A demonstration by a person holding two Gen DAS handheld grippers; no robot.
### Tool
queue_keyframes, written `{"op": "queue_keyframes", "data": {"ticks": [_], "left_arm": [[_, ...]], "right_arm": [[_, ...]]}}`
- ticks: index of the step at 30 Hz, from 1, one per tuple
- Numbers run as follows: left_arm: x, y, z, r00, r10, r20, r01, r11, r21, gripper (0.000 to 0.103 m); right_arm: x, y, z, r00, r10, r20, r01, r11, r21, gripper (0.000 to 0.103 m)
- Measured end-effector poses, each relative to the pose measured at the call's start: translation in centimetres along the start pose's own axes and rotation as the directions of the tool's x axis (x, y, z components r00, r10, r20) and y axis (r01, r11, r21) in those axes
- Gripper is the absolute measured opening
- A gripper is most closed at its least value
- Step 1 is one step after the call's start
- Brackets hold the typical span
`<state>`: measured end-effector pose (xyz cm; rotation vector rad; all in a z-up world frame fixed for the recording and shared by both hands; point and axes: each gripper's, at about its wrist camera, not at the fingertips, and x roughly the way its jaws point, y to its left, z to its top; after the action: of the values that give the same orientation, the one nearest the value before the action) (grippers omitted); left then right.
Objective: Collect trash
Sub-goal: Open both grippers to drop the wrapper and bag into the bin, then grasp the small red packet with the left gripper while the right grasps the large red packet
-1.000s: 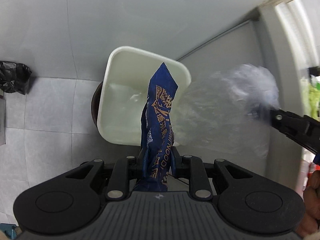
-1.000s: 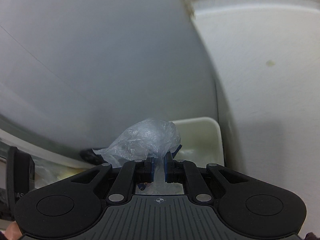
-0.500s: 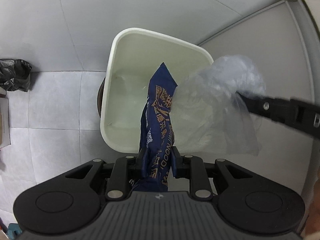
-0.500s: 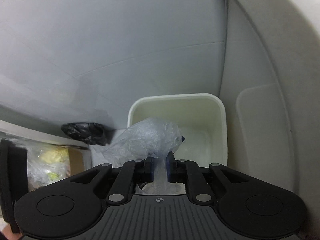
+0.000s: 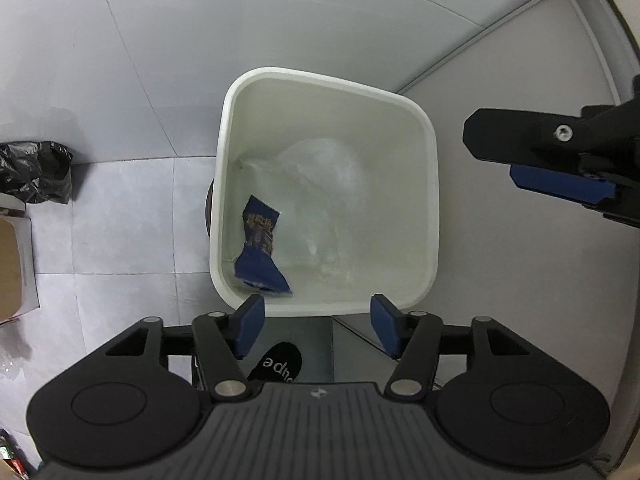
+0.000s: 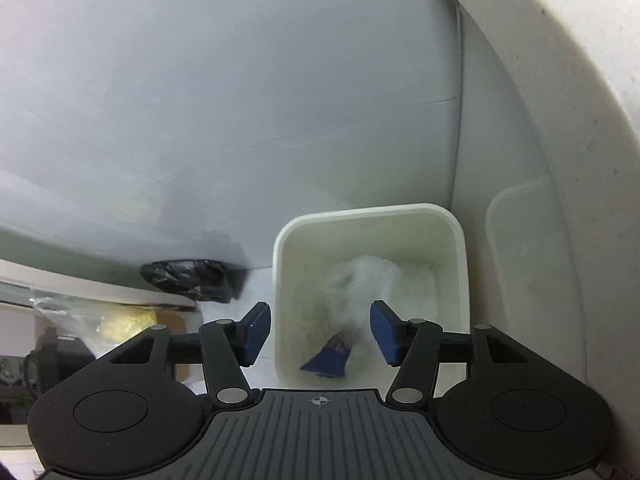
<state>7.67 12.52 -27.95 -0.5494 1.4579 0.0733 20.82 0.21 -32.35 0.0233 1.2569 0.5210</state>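
Observation:
A white square trash bin (image 5: pixel 432 184) stands on the floor below both grippers. A blue snack wrapper (image 5: pixel 260 256) and a clear plastic bag (image 5: pixel 320 176) are inside it, the bag blurred. My left gripper (image 5: pixel 318 328) is open and empty above the bin's near rim. My right gripper (image 6: pixel 316 332) is open and empty above the bin (image 6: pixel 460 248); the wrapper (image 6: pixel 328 356) and the bag (image 6: pixel 360 280) show between its fingers. The right gripper's fingers (image 5: pixel 560 184) also show at the right edge of the left wrist view.
A black plastic bag (image 5: pixel 36 176) lies on the tiled floor at the left, with a cardboard box (image 5: pixel 16 268) in front of it. A grey wall rises behind the bin. A white cabinet side (image 6: pixel 560 160) is at the right. A black shoe (image 5: pixel 276 368) is below the left gripper.
Both grippers have opened. The blue wrapper and the clear bag have dropped from them into the bin. Both grippers have moved over the bin.

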Motion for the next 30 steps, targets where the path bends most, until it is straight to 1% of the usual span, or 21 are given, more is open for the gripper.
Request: {"op": "queue_keyframes", "data": {"ticks": [4, 11, 15, 20, 23, 26, 30], "left_arm": [[-0.4, -0.2, 0.0, 1.000, 0.010, 0.005, -0.010, 1.000, 0.001, 0.064], [-1.3, -0.2, -0.2, 1.000, 0.011, 0.021, -0.011, 1.000, 0.010, 0.073], [-2.4, -0.3, -0.5, 0.999, 0.008, 0.042, -0.009, 1.000, 0.017, 0.079], [-4.2, -0.5, -0.8, 0.997, 0.011, 0.073, -0.014, 0.999, 0.032, 0.090], [-5.4, -0.6, -1.1, 0.996, 0.021, 0.088, -0.025, 0.999, 0.044, 0.094], [-6.6, -1.1, -1.6, 0.993, 0.036, 0.112, -0.044, 0.997, 0.063, 0.097], [-8.4, -2.1, -2.2, 0.986, 0.043, 0.159, -0.057, 0.995, 0.082, 0.099]], "right_arm": [[-1.6, -0.1, 0.6, 1.000, 0.015, 0.005, -0.015, 1.000, 0.003, 0.062], [-3.8, 0.3, 0.7, 0.998, 0.053, 0.031, -0.053, 0.999, -0.003, 0.068], [-5.7, 1.0, 0.4, 0.995, 0.083, 0.062, -0.081, 0.996, -0.037, 0.073], [-9.0, 2.3, -0.3, 0.986, 0.117, 0.116, -0.105, 0.989, -0.102, 0.079], [-10.9, 2.9, -1.1, 0.981, 0.113, 0.161, -0.089, 0.985, -0.148, 0.083], [-12.9, 2.9, -1.9, 0.973, 0.103, 0.206, -0.068, 0.982, -0.174, 0.084], [-15.8, 2.1, -3.2, 0.960, 0.063, 0.273, -0.011, 0.982, -0.187, 0.085]]}}
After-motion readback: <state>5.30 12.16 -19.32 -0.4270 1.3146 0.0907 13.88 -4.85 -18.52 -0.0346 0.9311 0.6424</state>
